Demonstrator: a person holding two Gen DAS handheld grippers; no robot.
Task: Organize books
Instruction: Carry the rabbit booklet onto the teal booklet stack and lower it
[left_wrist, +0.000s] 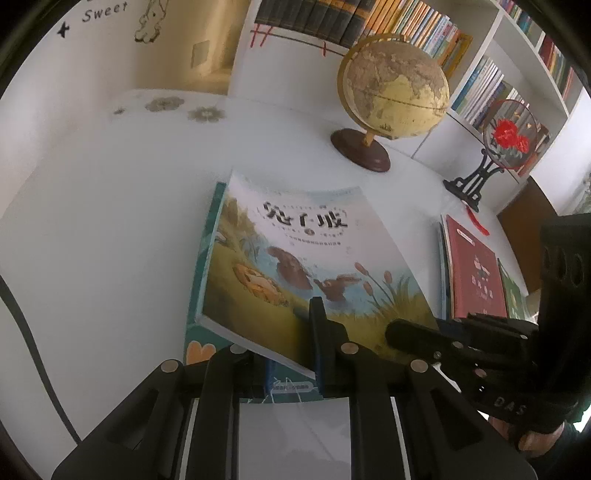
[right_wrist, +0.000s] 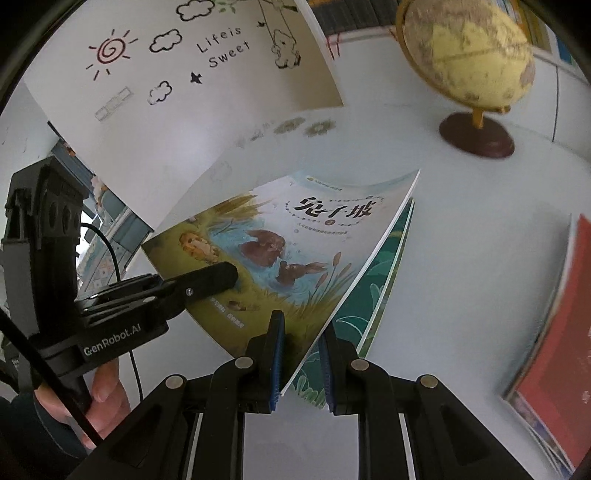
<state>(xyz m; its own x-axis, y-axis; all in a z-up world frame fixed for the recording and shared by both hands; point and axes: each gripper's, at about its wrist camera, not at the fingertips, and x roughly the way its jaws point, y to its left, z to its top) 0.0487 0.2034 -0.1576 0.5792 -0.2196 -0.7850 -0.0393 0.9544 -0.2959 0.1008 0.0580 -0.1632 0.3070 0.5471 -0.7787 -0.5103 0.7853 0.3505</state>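
Note:
A picture book with rabbits on its cover (left_wrist: 295, 258) is held tilted above a teal book (left_wrist: 201, 280) that lies on the white table. My left gripper (left_wrist: 295, 354) is shut on the near edge of the rabbit book. My right gripper (right_wrist: 301, 354) straddles the book's right corner (right_wrist: 258, 240), its jaws set a little apart around the edge. The right gripper also shows in the left wrist view (left_wrist: 461, 343), and the left gripper shows in the right wrist view (right_wrist: 207, 280) clamped on the book's left edge. The teal book (right_wrist: 373, 295) shows under the raised one.
A globe (left_wrist: 391, 92) on a brown base stands at the back of the table. A red fan ornament (left_wrist: 506, 136) stands on a black stand to the right. A stack with a red book (left_wrist: 476, 269) on top lies at the right. Bookshelves (left_wrist: 480, 55) fill the back.

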